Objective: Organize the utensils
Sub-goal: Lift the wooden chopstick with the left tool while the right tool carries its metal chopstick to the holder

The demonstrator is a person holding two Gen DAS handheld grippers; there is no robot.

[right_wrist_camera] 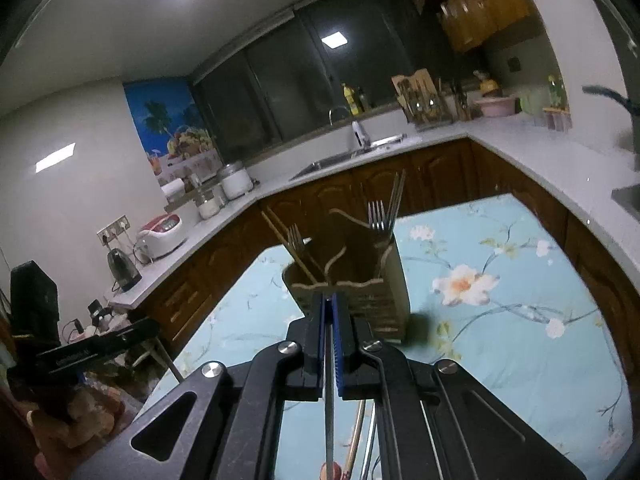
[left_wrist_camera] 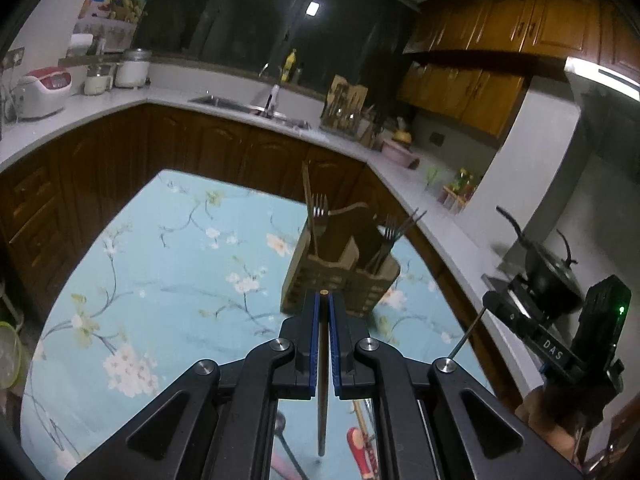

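**Both grippers loaded, holder partly filled**

The wooden holder (left_wrist_camera: 340, 268) stands on the flowered counter (left_wrist_camera: 160, 260), just ahead of both grippers at twelve o'clock. It already has a fork (left_wrist_camera: 319, 210) and a stick in its ten o'clock compartment and a bunch of forks (left_wrist_camera: 394, 236) at two o'clock, so part of the sorting looks done.

The left gripper (left_wrist_camera: 324, 300) has its fingers clamped on a chopstick (left_wrist_camera: 322, 400), which runs back under the fingers toward six o'clock. The right gripper (right_wrist_camera: 329, 304) is likewise clamped on a thin metal utensil (right_wrist_camera: 329, 412); its working end is hidden.

Neither piece is in the holder yet. More utensils, one with a red handle (left_wrist_camera: 358, 446), lie on the counter below at six o'clock, so several drops probably remain.
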